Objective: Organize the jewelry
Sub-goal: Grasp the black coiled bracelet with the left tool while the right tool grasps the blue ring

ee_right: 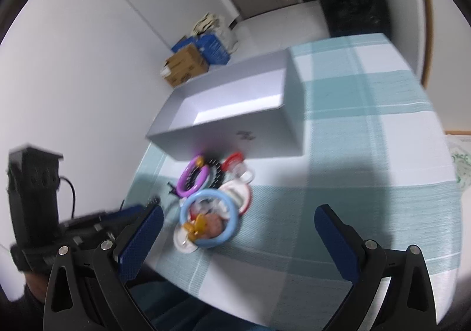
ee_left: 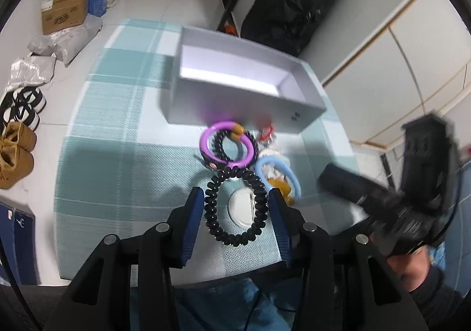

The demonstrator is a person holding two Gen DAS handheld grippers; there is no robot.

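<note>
Black coiled hair tie (ee_left: 235,207) is framed, ungripped, between the spread left hand-held gripper (ee_left: 235,213); closing on it comes next. Right hand-held gripper (ee_right: 238,238) is likewise spread, empty.

**Jewelry heap between the grippers and the box**

Ahead of the left gripper (ee_left: 236,217), a spiral hair tie (ee_left: 235,207) lies on the tablecloth (ee_left: 117,154) between its two fingers, over a round disc (ee_left: 241,208). Beyond the tie a ring (ee_left: 226,144) overlaps a beaded bracelet (ee_left: 219,142); another ring (ee_left: 276,176) lies just right of the tie. Behind the heap stands the open box (ee_left: 235,80). The right gripper (ee_right: 238,242) hangs to the right, the heap ahead and left of its centre.
</note>
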